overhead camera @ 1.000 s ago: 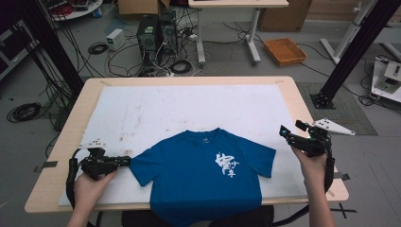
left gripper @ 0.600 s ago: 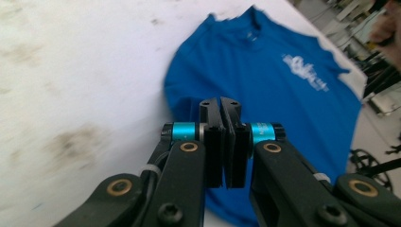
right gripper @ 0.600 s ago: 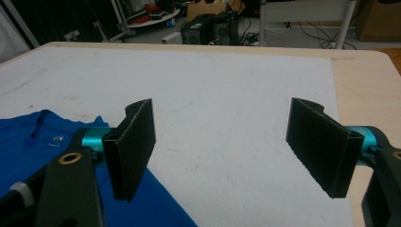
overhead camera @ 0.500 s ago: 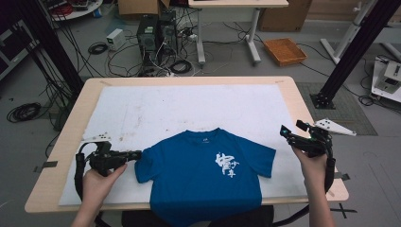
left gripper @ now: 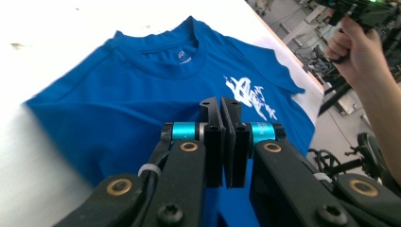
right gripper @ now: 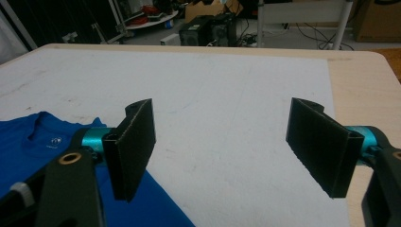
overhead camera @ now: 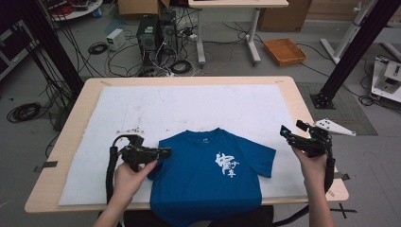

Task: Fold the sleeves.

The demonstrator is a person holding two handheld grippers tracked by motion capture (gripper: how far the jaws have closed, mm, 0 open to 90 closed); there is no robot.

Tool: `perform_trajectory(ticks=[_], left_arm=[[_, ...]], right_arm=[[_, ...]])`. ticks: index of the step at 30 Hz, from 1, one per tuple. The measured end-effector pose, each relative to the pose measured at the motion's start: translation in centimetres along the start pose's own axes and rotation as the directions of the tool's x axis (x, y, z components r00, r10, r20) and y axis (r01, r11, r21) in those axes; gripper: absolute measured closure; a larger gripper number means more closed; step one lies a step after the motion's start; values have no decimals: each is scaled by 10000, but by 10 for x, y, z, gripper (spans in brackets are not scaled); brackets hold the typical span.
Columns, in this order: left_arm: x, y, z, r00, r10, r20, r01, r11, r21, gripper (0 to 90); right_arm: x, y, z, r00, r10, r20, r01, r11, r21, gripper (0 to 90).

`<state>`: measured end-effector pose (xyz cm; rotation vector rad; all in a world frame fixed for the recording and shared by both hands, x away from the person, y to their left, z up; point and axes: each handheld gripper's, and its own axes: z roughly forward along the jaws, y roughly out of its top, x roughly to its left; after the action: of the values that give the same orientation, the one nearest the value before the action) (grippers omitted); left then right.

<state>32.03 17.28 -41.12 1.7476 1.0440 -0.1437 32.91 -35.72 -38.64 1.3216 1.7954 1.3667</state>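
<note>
A blue T-shirt (overhead camera: 208,175) with a white print lies face up at the table's near edge, its hem hanging over the front. My left gripper (overhead camera: 166,151) points right at the shirt's left shoulder and is shut on the left sleeve, which is drawn in over the body. In the left gripper view the jaws (left gripper: 221,106) are pressed together above the blue T-shirt (left gripper: 142,85). My right gripper (overhead camera: 291,128) hovers open just beyond the right sleeve, near the table's right edge. The right gripper view has its pads (right gripper: 222,137) wide apart with nothing between them and the T-shirt (right gripper: 28,137) at lower left.
A white mat (overhead camera: 189,109) covers most of the wooden table (overhead camera: 307,109). Beyond the far edge the floor holds computer towers (overhead camera: 156,33), loose cables and an orange tray (overhead camera: 284,50). Black frame posts (overhead camera: 350,52) stand at both sides.
My left gripper has travelled right, from beside the sleeve's tip to the shirt's left shoulder, and the sleeve has come in with it. The right gripper has stayed put.
</note>
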Motion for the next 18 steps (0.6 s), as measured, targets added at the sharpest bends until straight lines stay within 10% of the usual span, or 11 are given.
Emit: perform_trajectory(ticks=[10,15,18], left_arm=[[-11,4,45,9990,392,-221,-391,9992,68,874],[-8,5,47,9965,840,22,-838,9947,-603,574],[-7,8,22,9759,2065,-710,-2154,9639,-1565,488]], right_arm=[[-1,-2,1,9999,52,106,-52,10000,54,246],[-1,-3,2,9999,67,102,-68,9999,112,246],[-3,-5,2,9998,156,93,-158,9996,224,254]])
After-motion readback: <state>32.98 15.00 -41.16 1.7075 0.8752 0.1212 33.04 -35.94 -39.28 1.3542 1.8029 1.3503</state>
